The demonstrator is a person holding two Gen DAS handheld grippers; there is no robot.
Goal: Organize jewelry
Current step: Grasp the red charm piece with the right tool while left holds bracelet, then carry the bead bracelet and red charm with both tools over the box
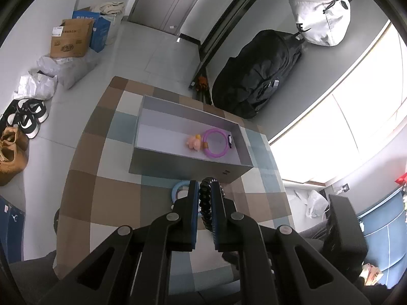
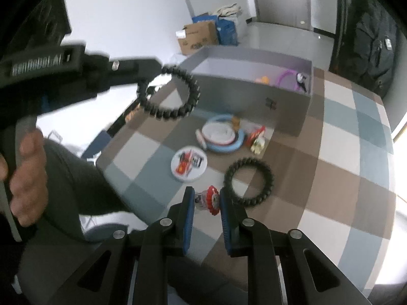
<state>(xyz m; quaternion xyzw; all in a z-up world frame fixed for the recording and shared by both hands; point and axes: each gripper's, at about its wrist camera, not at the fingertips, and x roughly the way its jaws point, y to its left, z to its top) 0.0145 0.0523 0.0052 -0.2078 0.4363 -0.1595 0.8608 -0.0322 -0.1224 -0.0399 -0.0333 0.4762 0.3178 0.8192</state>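
- Left gripper [image 1: 205,190], bottom centre of the left wrist view: fingers clamped tight on a black beaded bracelet [image 1: 206,203], held edge-on above the checkered desk [image 1: 101,190].
- Right gripper [image 2: 206,198], bottom centre of the right wrist view: fingers nearly closed around a small red-and-white charm [image 2: 209,199]; actual contact can't be told, blurred.
- Writing: the left gripper body at upper left of the right wrist view carries white lettering, too blurred to read. Cardboard box [image 1: 70,39] has print, illegible.
- Grey box [image 1: 188,137], mid-frame on the desk, holds a purple ring [image 1: 216,143] and a pink figure [image 1: 193,142].
- Only the right wrist view shows: a second black bracelet [image 2: 250,181] lying flat, round badge [image 2: 188,164], blue-and-white rings [image 2: 222,134], a hand [image 2: 25,175] at left.
- Only the left wrist view shows: shoes [image 1: 28,117], black backpack [image 1: 257,73], white bag [image 1: 320,16].
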